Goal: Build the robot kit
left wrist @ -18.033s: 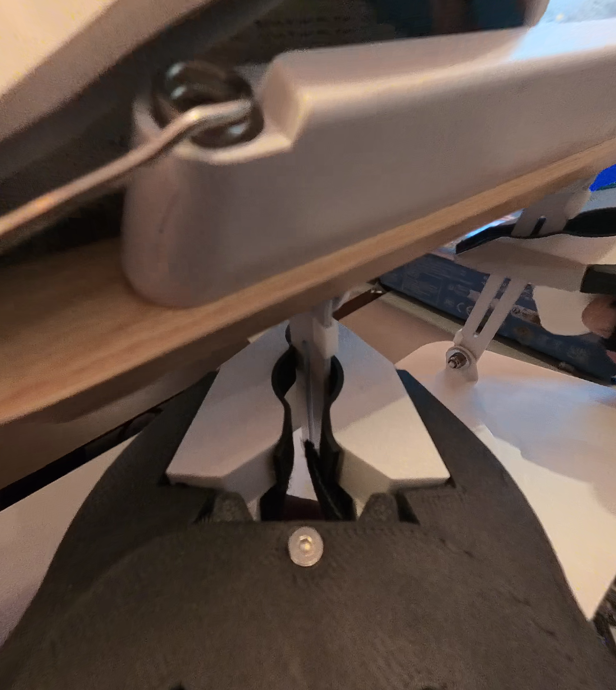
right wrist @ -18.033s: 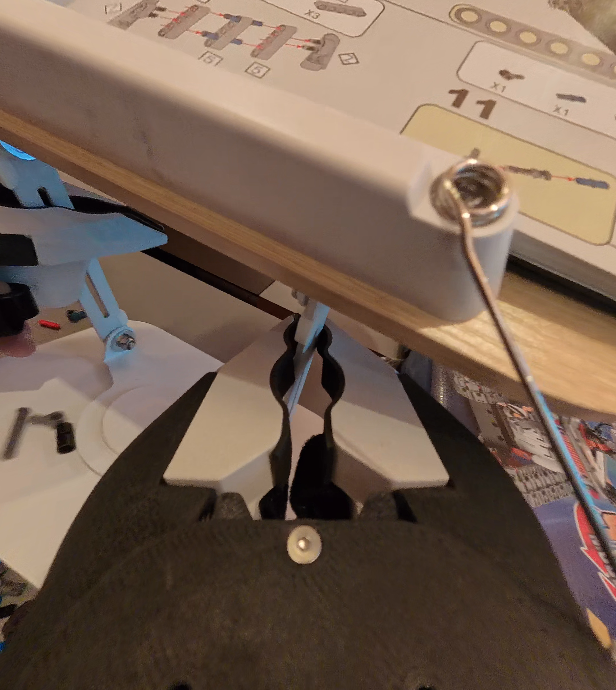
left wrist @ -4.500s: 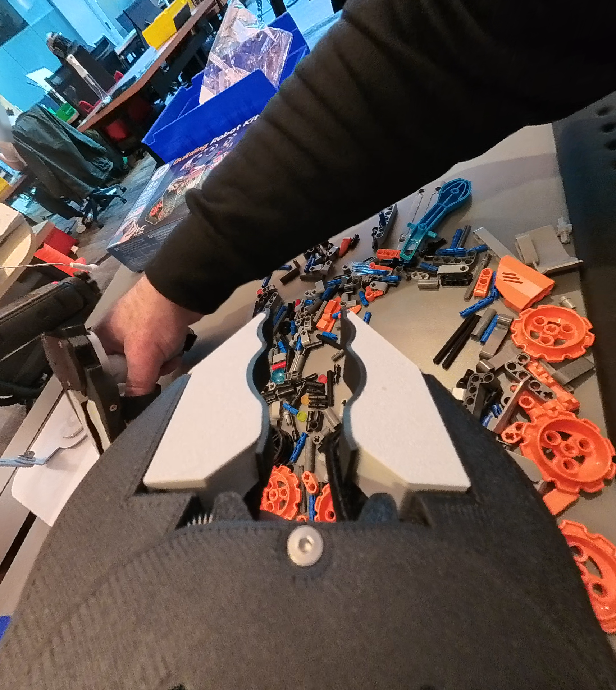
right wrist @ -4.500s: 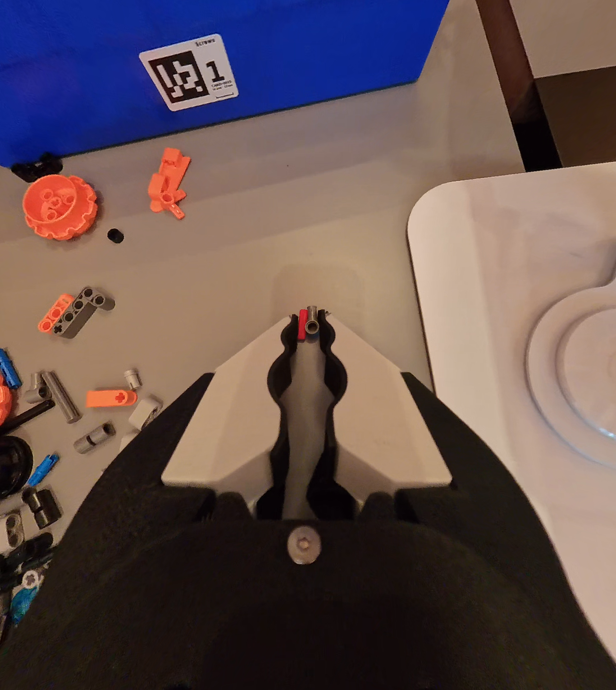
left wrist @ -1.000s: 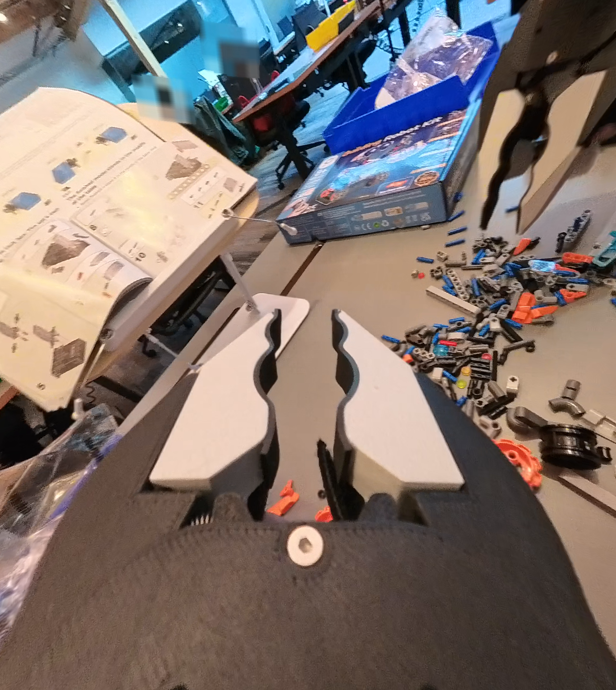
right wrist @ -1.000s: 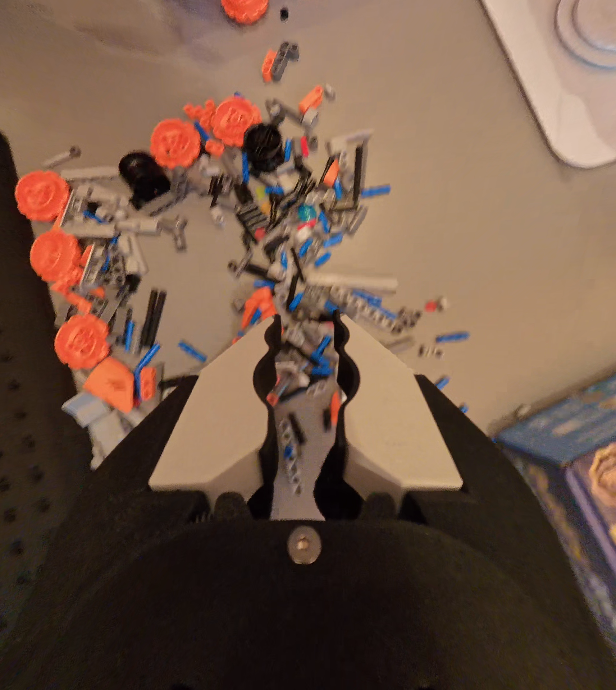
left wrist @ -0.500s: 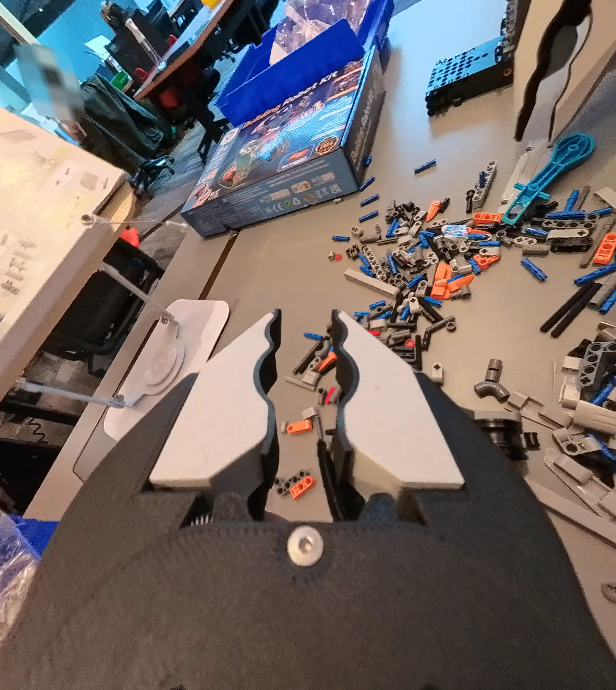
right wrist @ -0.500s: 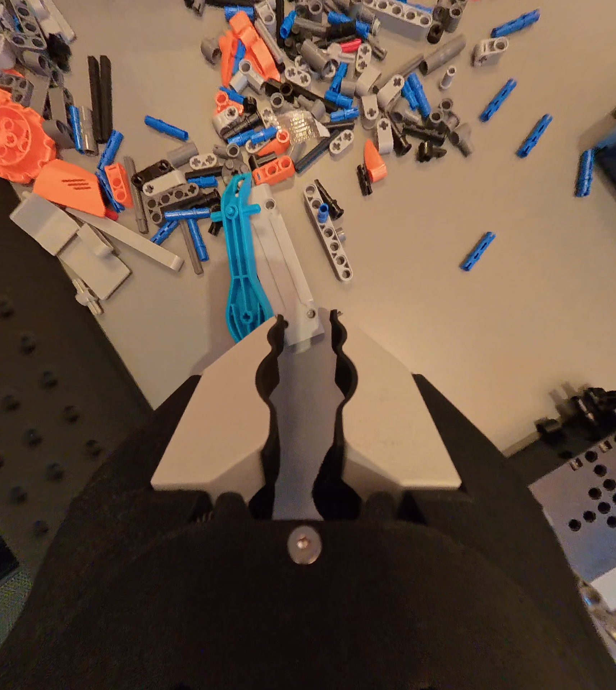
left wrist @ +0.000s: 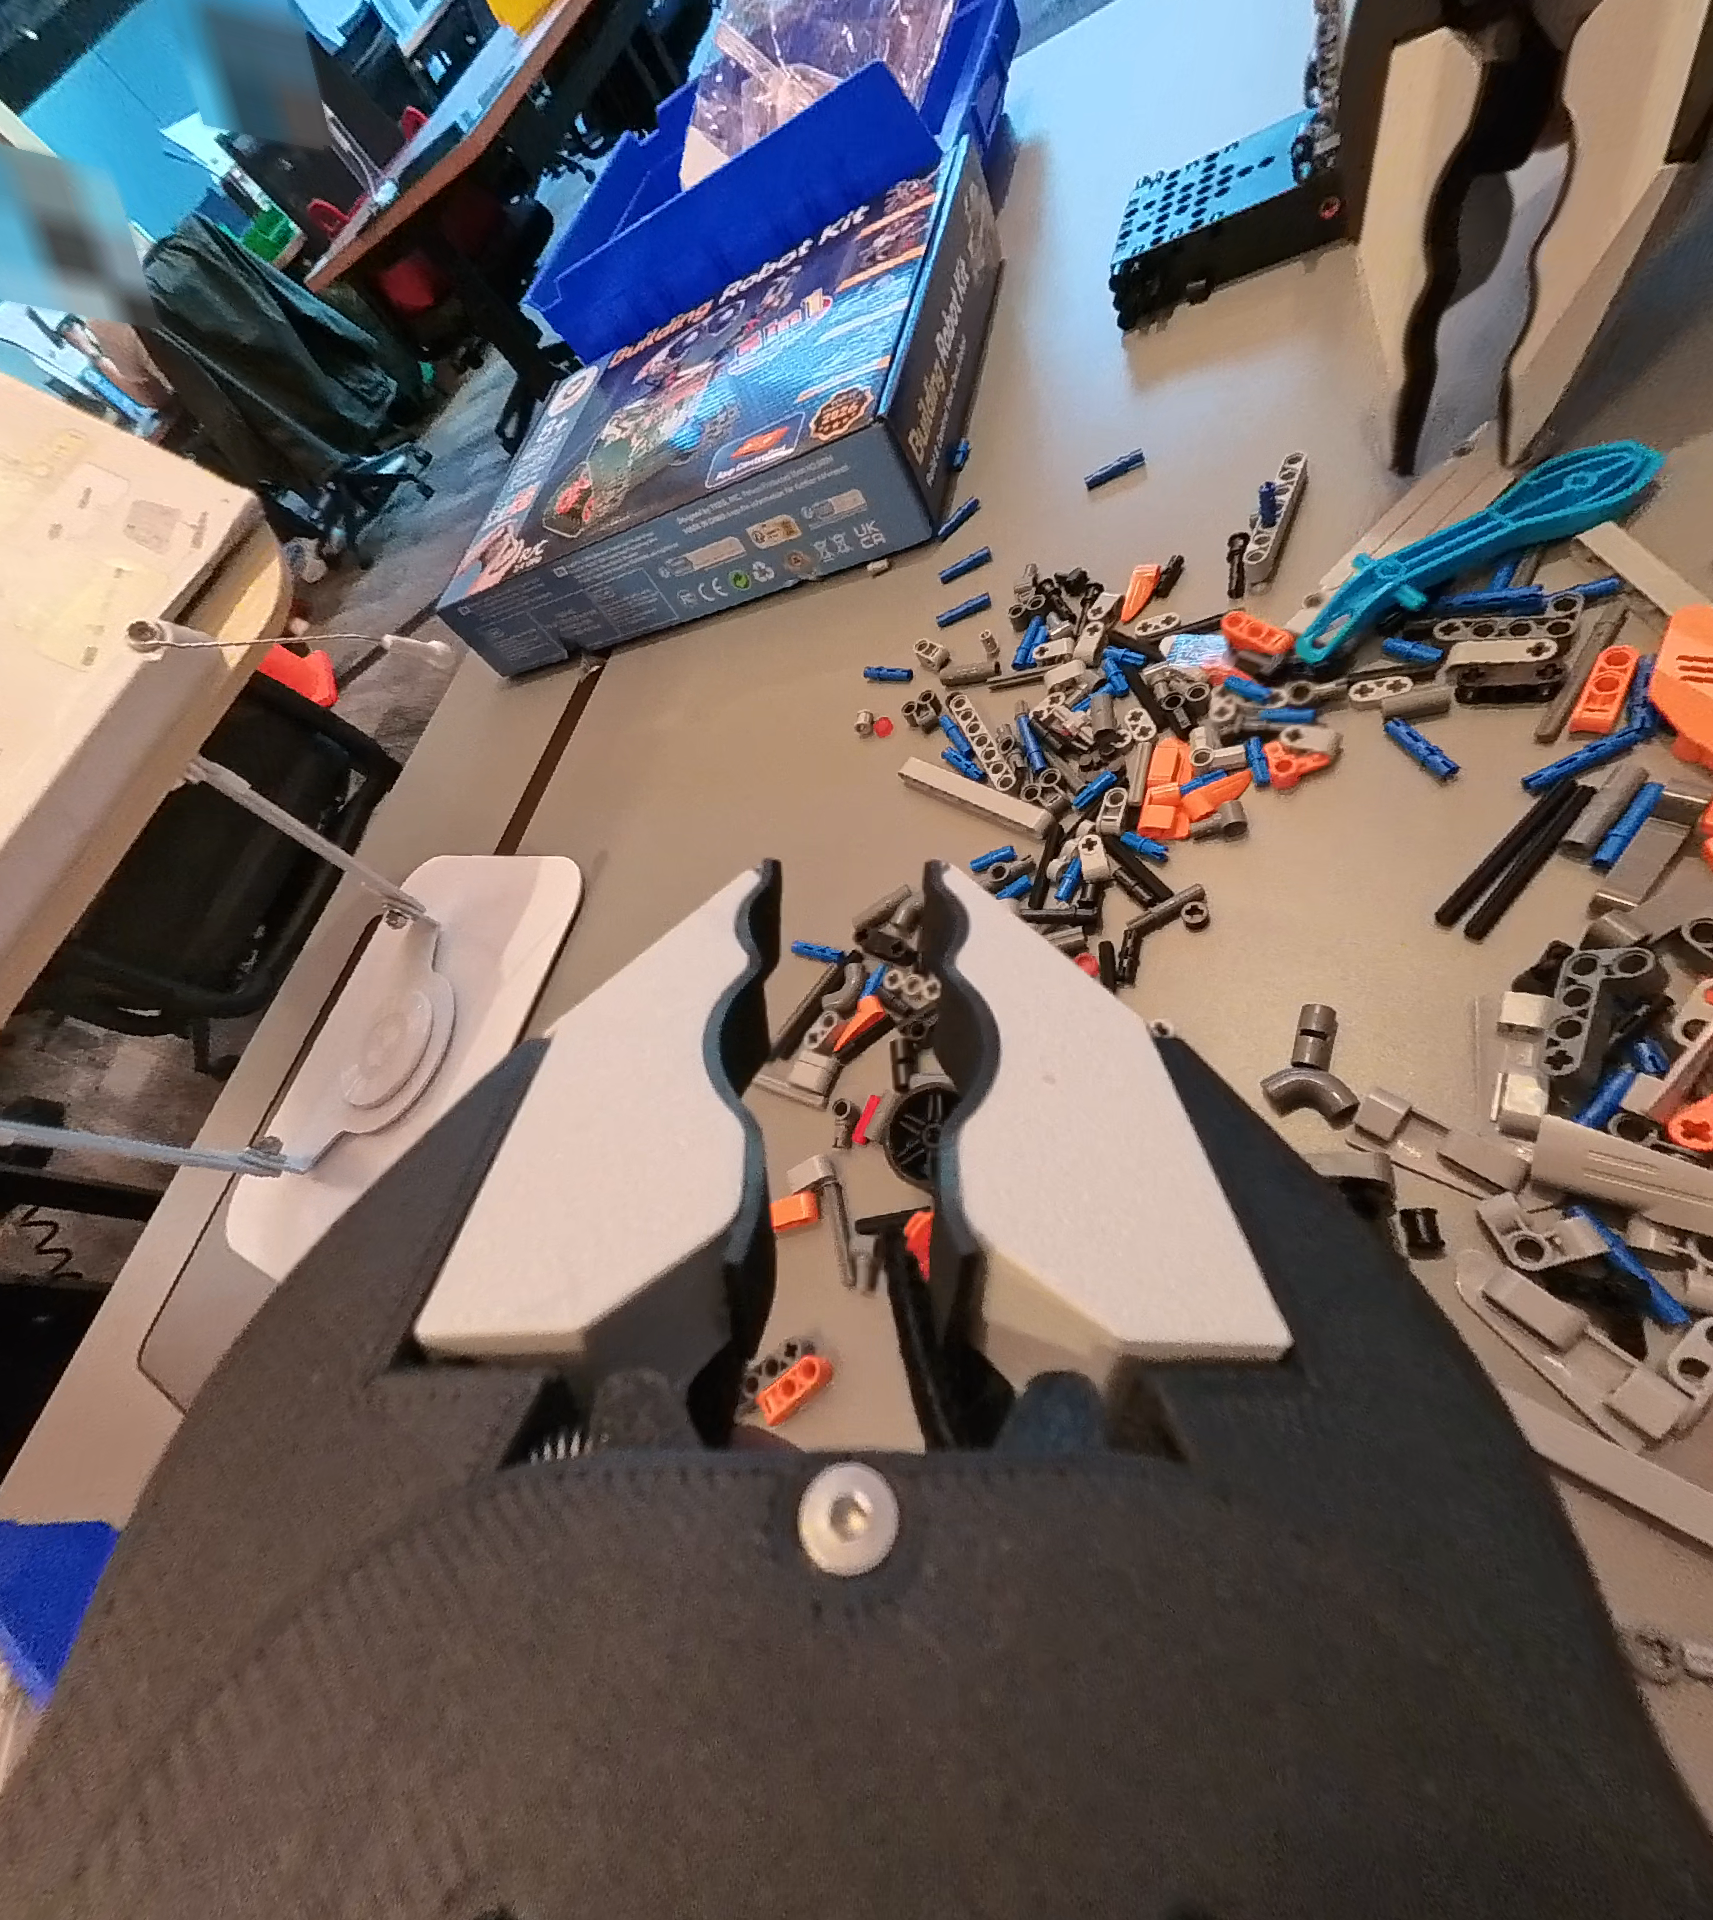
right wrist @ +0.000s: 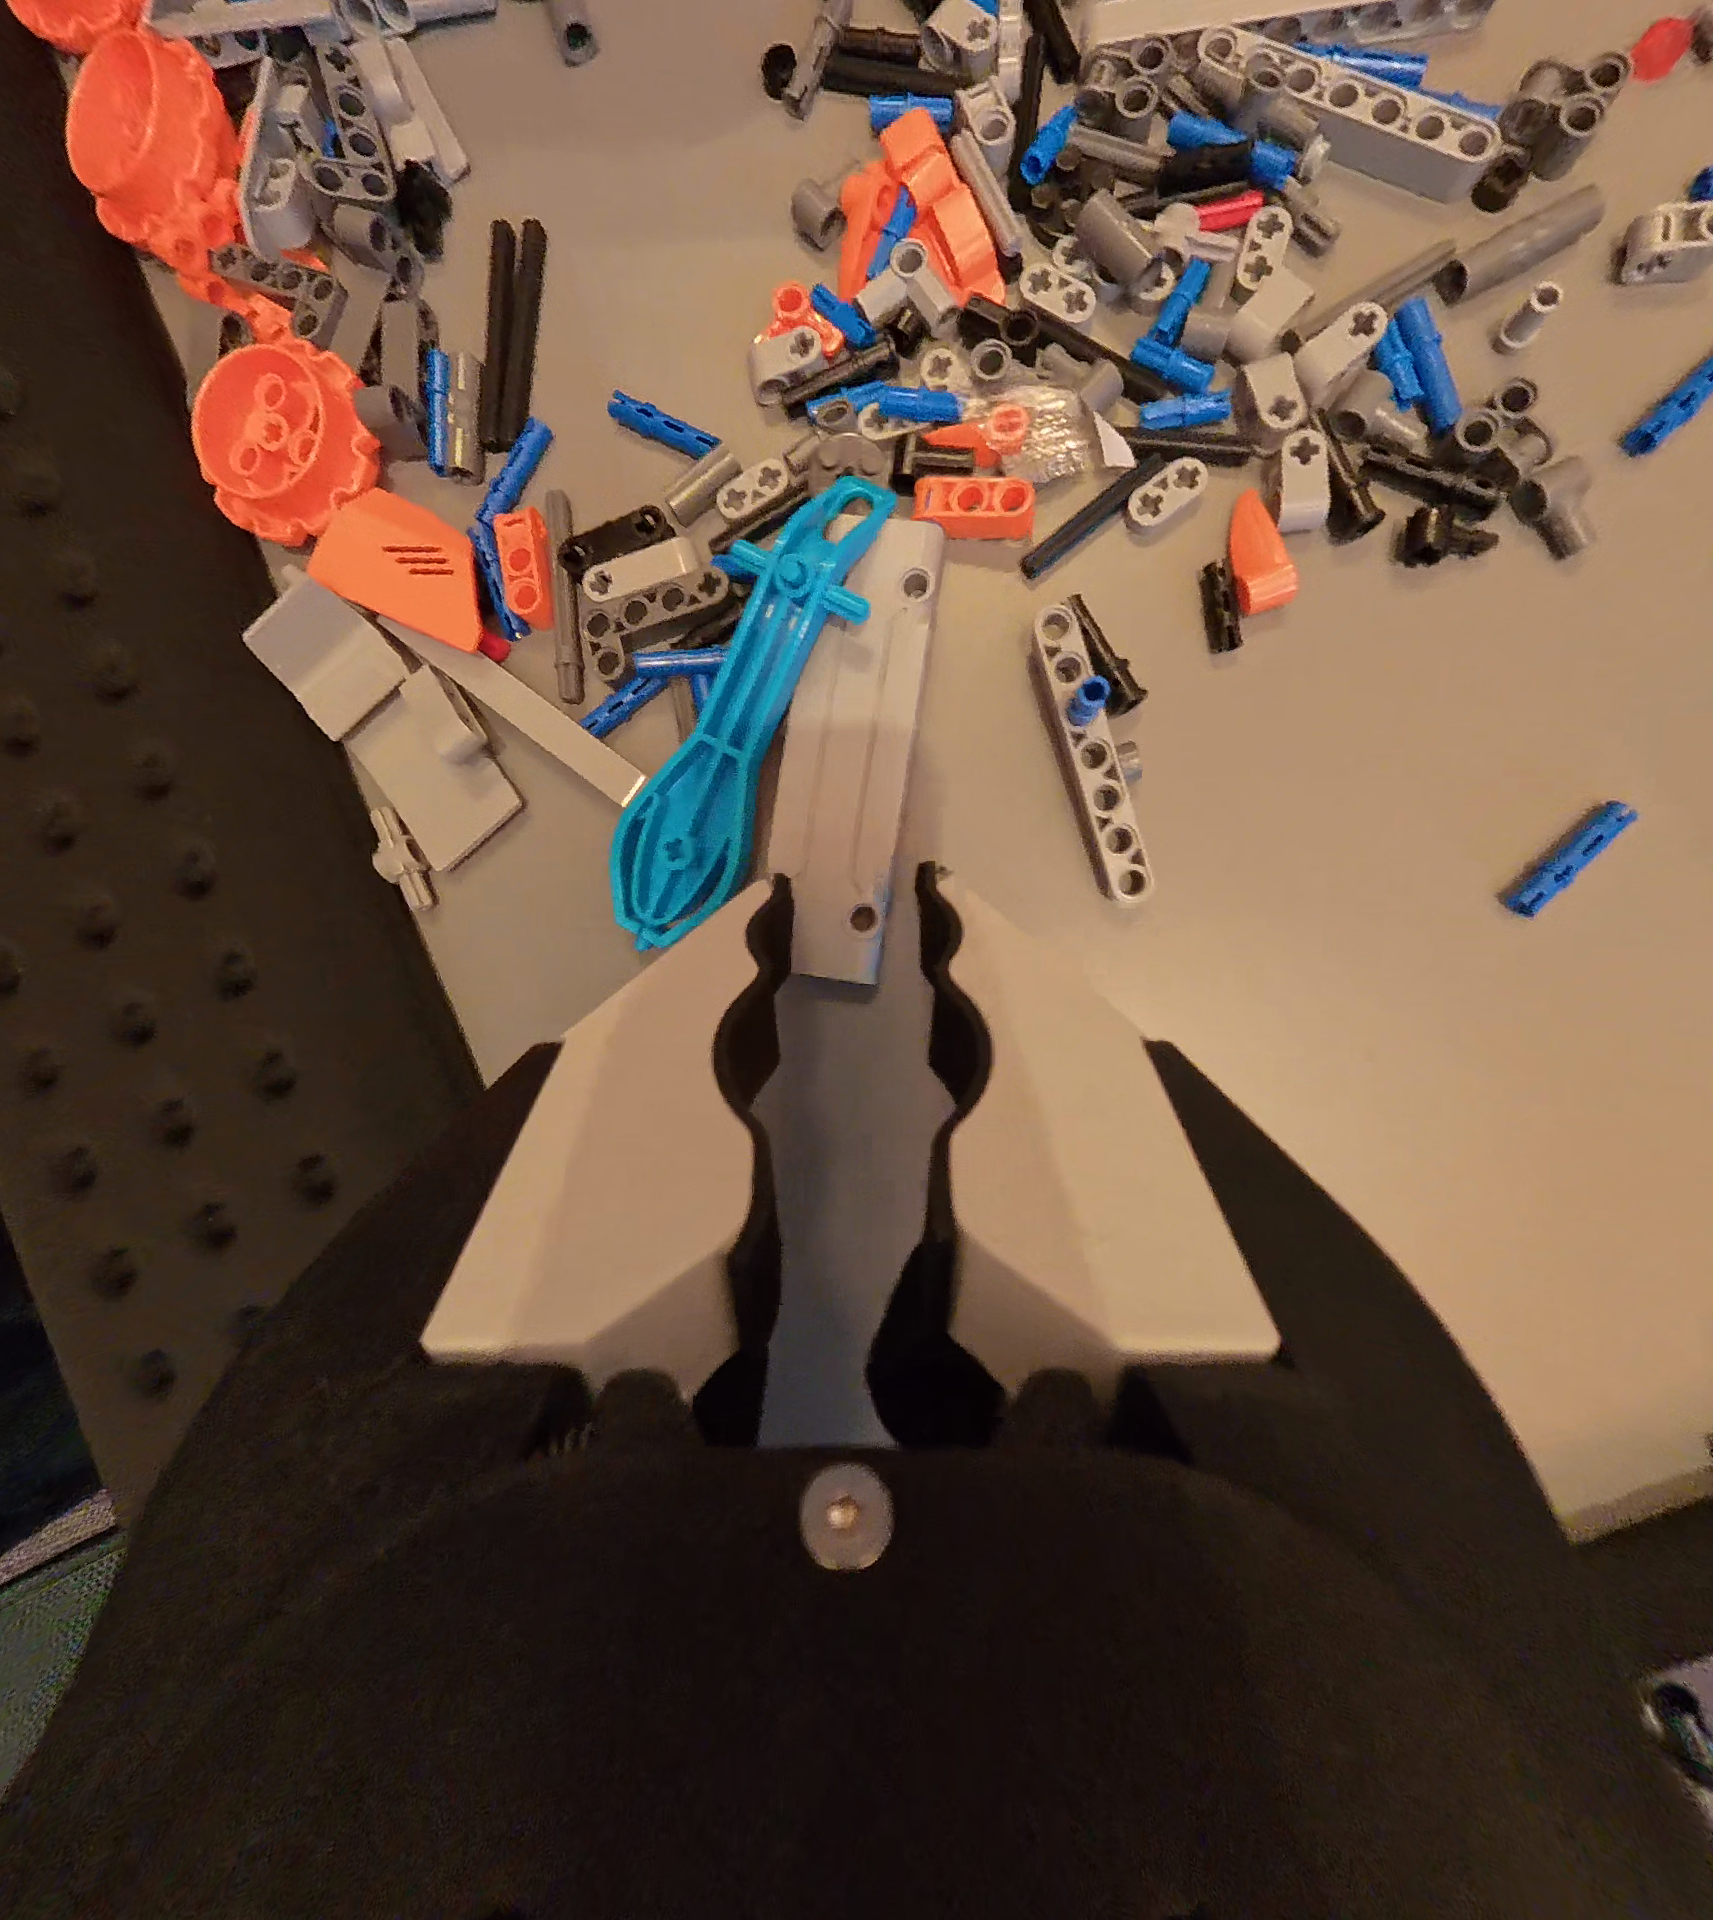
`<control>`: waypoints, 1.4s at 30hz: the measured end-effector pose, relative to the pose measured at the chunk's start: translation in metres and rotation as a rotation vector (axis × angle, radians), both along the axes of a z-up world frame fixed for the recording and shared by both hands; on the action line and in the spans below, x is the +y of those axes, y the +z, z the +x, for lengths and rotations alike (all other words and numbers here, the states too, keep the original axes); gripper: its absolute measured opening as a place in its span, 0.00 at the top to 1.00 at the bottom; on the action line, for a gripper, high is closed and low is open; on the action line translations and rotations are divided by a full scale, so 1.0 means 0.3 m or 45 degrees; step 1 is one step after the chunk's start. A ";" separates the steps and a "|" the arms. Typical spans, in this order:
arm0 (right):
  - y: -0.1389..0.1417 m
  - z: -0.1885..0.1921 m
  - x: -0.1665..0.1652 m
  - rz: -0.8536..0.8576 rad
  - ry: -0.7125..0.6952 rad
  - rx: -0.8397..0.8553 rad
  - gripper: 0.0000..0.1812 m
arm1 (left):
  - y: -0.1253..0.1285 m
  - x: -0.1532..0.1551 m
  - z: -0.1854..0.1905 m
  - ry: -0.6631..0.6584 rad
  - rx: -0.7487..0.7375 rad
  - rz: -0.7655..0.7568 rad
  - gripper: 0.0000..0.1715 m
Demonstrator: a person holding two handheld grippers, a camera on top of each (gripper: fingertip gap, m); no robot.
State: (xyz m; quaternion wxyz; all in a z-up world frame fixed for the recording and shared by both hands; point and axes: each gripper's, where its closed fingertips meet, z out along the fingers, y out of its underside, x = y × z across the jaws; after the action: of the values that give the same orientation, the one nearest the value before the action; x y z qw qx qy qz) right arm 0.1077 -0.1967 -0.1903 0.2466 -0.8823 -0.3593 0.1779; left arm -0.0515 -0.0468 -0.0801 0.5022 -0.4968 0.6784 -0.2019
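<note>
Since the frame half a second earlier, the right gripper [right wrist: 852,883] has come lower over the bench [right wrist: 1351,1039], so the long grey panel piece [right wrist: 857,748] now reaches in between its fingertips; the left gripper [left wrist: 852,878] has edged forward over the near scatter of parts.

Right gripper: fingers apart, nothing clamped. The near end of the grey panel piece lies in the gap at 12 o'clock; contact with either finger cannot be told. A turquoise tool-shaped piece [right wrist: 758,707] lies just beside the panel at 11 o'clock, touching its left edge. A light grey perforated beam [right wrist: 1091,748] lies at 1 o'clock, apart from the panel. A single blue pin [right wrist: 1569,857] lies alone at 2 o'clock. Orange gear wheels [right wrist: 280,436] sit at 10 o'clock beside a dark studded mat [right wrist: 52,623]. The main heap of blue, grey, black and orange parts [right wrist: 1091,312] spreads across 12 to 1 o'clock.

Left gripper: fingers apart, empty, held above the bench [left wrist: 727,748]. Small grey and black connectors [left wrist: 883,966] and a black wheel [left wrist: 919,1127] show in the gap. The blue kit box [left wrist: 727,468] stands at 12 o'clock, well apart. The white stand base [left wrist: 457,987] lies at 10 o'clock, with the open instruction booklet [left wrist: 21,644] above it at 9 o'clock. The right gripper [left wrist: 1454,457] hangs at 1 o'clock above the turquoise piece [left wrist: 1454,551].
</note>
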 end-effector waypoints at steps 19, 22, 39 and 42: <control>-0.011 -0.041 -0.019 0.099 -0.066 -0.062 0.87 | -0.201 -0.288 0.212 -0.274 0.250 -0.020 0.85; -0.007 -0.017 -0.014 0.147 -0.089 -0.107 0.87 | -0.210 -0.313 0.257 -0.300 0.260 -0.006 0.85; 0.161 0.018 0.014 0.595 -0.052 -0.200 0.88 | -0.240 -0.290 0.433 -0.278 0.242 -0.455 0.83; 0.176 0.023 0.010 0.671 -0.014 -0.286 0.88 | -0.198 -0.341 0.420 -0.391 0.196 -0.889 0.84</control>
State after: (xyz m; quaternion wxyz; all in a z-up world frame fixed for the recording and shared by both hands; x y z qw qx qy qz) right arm 0.1146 -0.1936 -0.1374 0.4270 -0.8039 -0.4135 -0.0218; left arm 0.0745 -0.1491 -0.1396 0.2144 -0.5441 0.6709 -0.4559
